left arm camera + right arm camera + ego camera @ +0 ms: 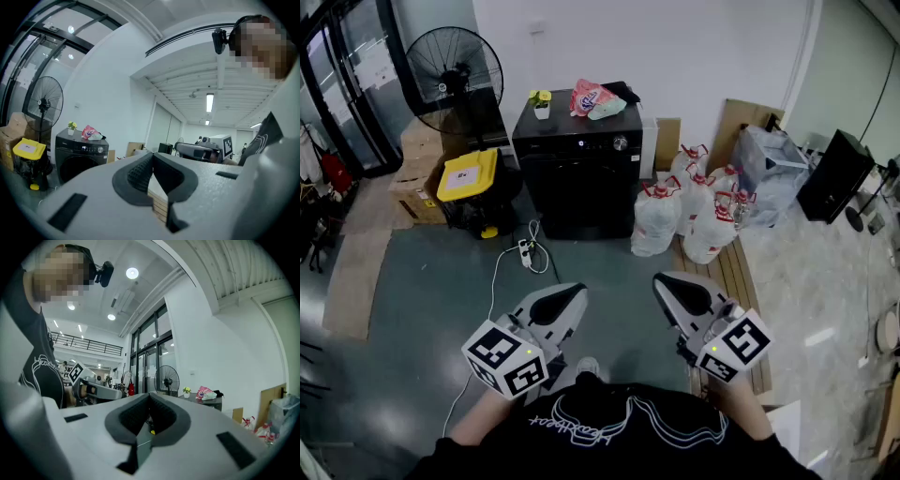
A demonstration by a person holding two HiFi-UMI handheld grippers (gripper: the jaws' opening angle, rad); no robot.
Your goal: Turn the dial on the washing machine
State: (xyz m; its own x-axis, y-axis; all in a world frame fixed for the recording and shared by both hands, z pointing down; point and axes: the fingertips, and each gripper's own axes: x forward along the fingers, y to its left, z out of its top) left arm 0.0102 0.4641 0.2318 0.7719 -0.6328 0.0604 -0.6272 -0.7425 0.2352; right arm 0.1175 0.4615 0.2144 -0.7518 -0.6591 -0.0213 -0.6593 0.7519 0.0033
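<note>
Distance first: I'd walk up to the far washing machine (581, 192), then open my right hand-held gripper (667, 287) (closed empty, as is the left hand-held gripper (575, 298)) squarely around its dial (621, 143).

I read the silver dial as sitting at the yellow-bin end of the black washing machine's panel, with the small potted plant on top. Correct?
Not quite: the head view shows the silver dial at the end of the black washing machine panel nearest the white tied bags. The small potted plant is on top.

Seemingly silver dial (621, 143), black washing machine (581, 192).
</note>
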